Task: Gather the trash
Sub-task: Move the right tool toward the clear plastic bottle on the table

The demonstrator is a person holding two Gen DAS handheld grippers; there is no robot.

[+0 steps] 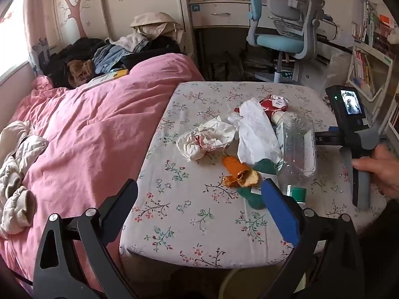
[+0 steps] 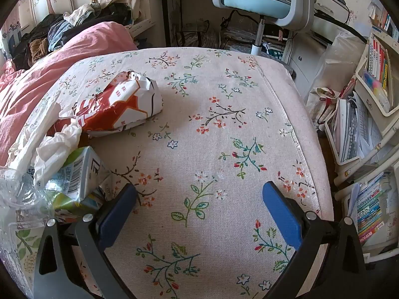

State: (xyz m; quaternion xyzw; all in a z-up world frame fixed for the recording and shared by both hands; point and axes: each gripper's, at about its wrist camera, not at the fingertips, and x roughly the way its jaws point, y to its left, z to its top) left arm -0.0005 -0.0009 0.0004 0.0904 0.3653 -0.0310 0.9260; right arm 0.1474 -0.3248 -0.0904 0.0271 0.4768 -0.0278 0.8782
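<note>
Bedroom clutter fills both views: a pink duvet (image 1: 82,124) takes the left of the left wrist view, with heaped clothes (image 1: 104,52) at upper left and a blue desk chair (image 1: 281,39) at upper right. At centre, the floral-cloth surface (image 1: 189,214) carries the trash in one loose pile. Going left to right it holds a crumpled white wrapper (image 1: 204,139), orange peel (image 1: 237,172), a white paper sheet (image 1: 254,134), a red-and-white bag (image 1: 274,103) behind, and a clear plastic bottle (image 1: 298,147). The left claw (image 1: 199,191) hangs over the near edge of the surface, its jaws spread wide and empty. At right, a hand (image 1: 381,172) grips the other tool. The right claw (image 2: 199,196) is likewise wide open over bare cloth, with a squashed carton (image 2: 79,174) just left of it.
</note>
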